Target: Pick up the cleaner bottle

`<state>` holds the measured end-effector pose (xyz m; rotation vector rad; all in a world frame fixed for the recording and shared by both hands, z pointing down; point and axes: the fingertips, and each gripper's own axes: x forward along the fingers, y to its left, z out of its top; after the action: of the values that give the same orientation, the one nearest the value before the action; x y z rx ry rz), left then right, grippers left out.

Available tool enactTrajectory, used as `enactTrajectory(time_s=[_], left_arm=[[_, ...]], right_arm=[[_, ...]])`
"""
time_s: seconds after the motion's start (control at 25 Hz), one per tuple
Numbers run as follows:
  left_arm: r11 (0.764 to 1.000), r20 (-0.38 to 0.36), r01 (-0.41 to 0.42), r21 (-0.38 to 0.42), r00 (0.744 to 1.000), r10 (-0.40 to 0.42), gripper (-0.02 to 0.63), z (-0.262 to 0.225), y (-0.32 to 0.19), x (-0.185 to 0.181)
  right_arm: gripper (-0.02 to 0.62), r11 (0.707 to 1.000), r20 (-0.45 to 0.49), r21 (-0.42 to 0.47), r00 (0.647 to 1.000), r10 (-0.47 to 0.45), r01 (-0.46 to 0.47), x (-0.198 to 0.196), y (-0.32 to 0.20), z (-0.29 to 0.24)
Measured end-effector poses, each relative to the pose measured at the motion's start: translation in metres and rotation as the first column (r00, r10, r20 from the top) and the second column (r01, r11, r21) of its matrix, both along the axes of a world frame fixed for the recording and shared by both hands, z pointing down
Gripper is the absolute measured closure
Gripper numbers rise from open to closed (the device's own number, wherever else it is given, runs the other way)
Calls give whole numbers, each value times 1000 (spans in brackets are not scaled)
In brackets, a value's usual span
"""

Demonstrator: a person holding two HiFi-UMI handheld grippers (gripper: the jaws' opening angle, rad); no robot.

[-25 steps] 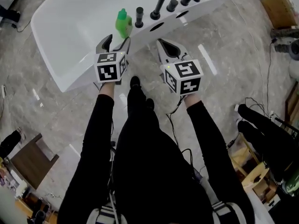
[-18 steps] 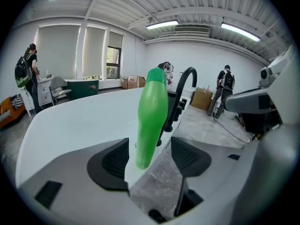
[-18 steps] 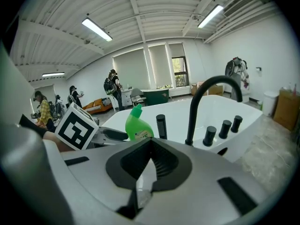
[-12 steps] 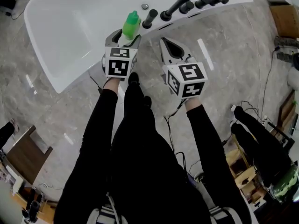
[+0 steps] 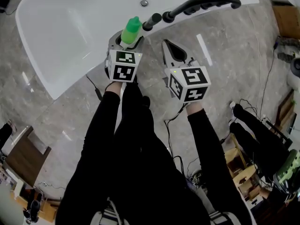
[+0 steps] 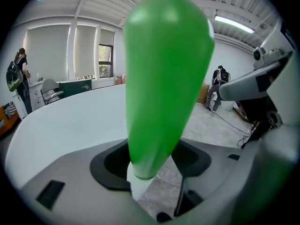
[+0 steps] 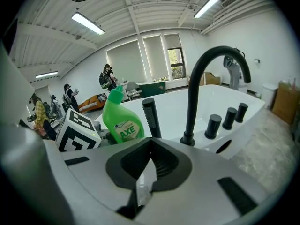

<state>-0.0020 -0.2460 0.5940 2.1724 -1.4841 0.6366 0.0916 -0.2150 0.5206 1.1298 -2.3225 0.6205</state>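
A white bathtub point(image 5: 70, 27) fills the top of the head view, its near edge running from lower left up to the right over a grey marbled floor point(image 5: 225, 55). A black arched faucet point(image 5: 206, 3) stands on that near edge toward the tub's right end; the right gripper view shows it rising as a tall hoop point(image 7: 197, 78) from the rim. The left gripper point(image 5: 125, 40) is at the near edge, about midway along it, and its jaws are pressed against both sides of the cleaner bottle point(image 5: 131, 29). In the left gripper view the green body of the bottle point(image 6: 164, 78) fills the middle and narrows down between the dark pads point(image 6: 112, 165). Whether the bottle's base touches the rim cannot be told. The right gripper point(image 5: 171, 46) is just off the near edge, over the floor and right of the left gripper, apart from it. Its jaws are closed together with nothing between them point(image 7: 147, 149), and it points at the rim below the faucet. From that side the bottle point(image 7: 121, 121) stands upright with its neck angled left. A black hand shower point(image 5: 152, 21) stands on the near edge just right of the bottle, between it and the faucet base. Three black knobs point(image 7: 229, 117) sit in a row right of the faucet. A round drain point(image 5: 144, 3) lies in the basin near the far edge.
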Motion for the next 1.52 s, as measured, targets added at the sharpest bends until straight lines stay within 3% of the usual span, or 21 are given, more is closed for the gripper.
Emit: enactTrajectory(time_s=[0.6,1.52], left_arm=[[990,-13,31,140,999,-29,327,5,-13,-1],[974,-15,23,226,1000,-20,396,1,-23,0]], right_arm=[[594,999,-21,-40,1000,-7,6,-6,-3,26],[594,998,-30,-53,999,-24,22,-24,-11,45]])
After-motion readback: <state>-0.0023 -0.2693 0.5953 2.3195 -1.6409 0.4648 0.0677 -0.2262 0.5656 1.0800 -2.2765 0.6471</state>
